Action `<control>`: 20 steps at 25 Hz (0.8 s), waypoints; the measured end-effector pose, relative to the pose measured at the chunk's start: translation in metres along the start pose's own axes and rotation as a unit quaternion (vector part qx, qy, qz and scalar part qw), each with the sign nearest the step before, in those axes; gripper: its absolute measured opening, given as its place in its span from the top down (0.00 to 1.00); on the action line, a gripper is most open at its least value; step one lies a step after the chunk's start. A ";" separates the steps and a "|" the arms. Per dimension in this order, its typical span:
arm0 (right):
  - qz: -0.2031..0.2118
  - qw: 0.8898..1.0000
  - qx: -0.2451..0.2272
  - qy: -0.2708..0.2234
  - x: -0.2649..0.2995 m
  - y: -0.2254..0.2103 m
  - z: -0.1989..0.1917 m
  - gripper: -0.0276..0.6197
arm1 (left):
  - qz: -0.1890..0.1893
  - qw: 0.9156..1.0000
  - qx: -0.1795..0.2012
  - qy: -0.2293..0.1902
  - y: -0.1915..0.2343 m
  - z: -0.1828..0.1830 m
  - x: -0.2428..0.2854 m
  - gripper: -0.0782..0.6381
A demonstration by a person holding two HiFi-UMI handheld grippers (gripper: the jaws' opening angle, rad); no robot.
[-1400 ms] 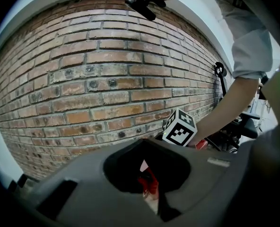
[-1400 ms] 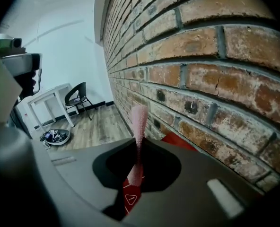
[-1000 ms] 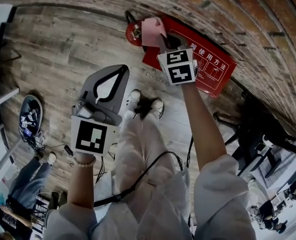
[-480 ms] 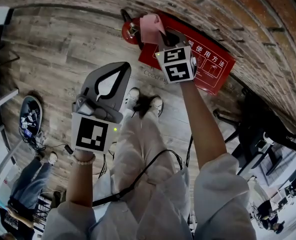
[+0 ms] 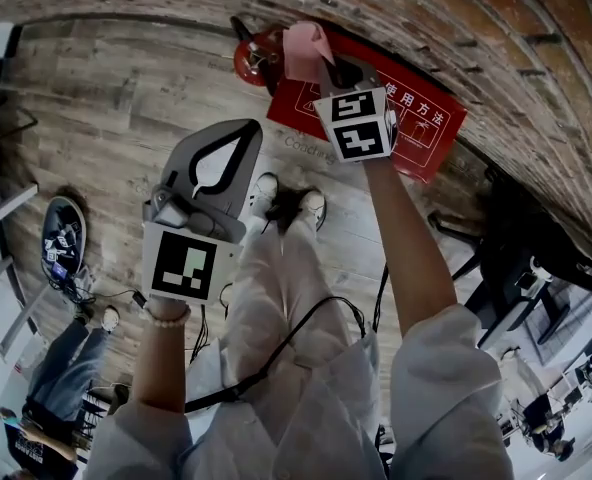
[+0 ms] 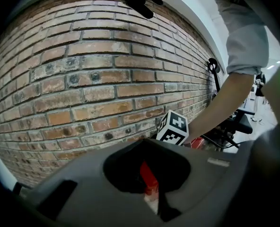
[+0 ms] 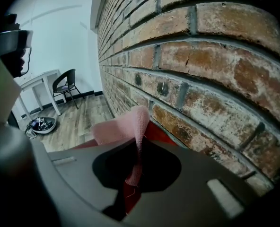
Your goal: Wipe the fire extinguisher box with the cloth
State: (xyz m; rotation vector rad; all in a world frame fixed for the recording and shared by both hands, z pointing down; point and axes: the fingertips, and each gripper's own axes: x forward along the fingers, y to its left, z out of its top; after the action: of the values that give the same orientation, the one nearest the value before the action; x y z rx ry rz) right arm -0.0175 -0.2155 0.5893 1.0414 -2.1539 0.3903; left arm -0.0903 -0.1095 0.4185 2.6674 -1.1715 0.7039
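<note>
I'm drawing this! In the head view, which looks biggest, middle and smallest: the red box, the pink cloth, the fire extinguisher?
1. The red box, clearly largest.
2. The pink cloth and fire extinguisher look about alike, so I can't rank them.

head view: steeply down | gripper views: both near brick wall (image 6: 83,70)

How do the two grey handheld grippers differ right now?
The right gripper is shut on the pink cloth; the left gripper is shut on nothing. The right one reaches over the red fire extinguisher box by the brick wall; the left one hangs over the wooden floor, away from the wall. Both share the same grey build.
</note>
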 end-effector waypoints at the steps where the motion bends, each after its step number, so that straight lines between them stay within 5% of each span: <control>1: -0.002 1.000 0.001 0.000 -0.001 -0.002 -0.001 0.92 | -0.001 1.000 0.001 -0.001 -0.001 0.001 0.001 0.90; 20: -0.036 0.999 0.027 0.002 -0.035 -0.044 -0.036 0.92 | -0.036 0.999 0.018 0.003 -0.041 0.011 0.023 0.90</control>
State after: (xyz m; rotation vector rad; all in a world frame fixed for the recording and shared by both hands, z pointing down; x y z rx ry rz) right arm 0.0482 -0.2038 0.5888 1.1434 -2.1058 0.4197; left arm -0.0430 -0.1002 0.4222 2.7190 -1.0665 0.7287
